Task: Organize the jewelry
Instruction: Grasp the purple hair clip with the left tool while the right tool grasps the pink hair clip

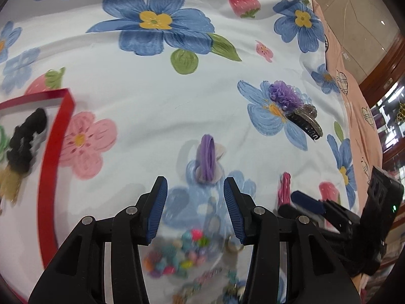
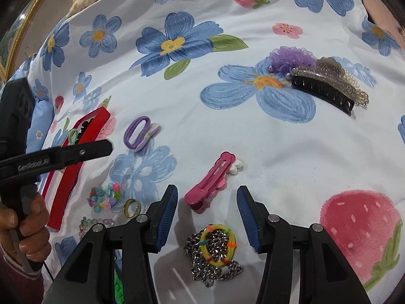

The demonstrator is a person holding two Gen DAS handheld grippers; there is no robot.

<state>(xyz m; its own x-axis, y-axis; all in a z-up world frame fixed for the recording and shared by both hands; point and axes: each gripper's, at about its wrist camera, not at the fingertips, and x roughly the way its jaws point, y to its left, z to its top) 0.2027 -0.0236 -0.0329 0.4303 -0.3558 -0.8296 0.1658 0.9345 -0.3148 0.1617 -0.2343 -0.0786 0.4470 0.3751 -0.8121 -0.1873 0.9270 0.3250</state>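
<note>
My left gripper [image 1: 195,197] is open and empty, just short of purple hair ties [image 1: 208,157], with blurred coloured beads [image 1: 177,253] below it. A red-rimmed box [image 1: 54,152] at left holds a black scrunchie [image 1: 25,136]. My right gripper [image 2: 207,202] is open and empty, its fingertips either side of the near end of a pink hair clip [image 2: 210,179]. A silver chain [image 2: 212,261] with a yellow band [image 2: 217,243] lies below it. The purple hair ties [image 2: 138,133], beads [image 2: 106,197], a gold ring [image 2: 132,207] and the red box [image 2: 76,157] lie left.
A glitter claw clip [image 2: 329,83] and purple flower clip [image 2: 291,58] lie at the far right on the floral sheet [image 2: 278,139]; they also show in the left view, claw clip [image 1: 306,121]. The left gripper's body [image 2: 50,157] reaches in from the left. The bed edge [image 1: 354,101] drops off right.
</note>
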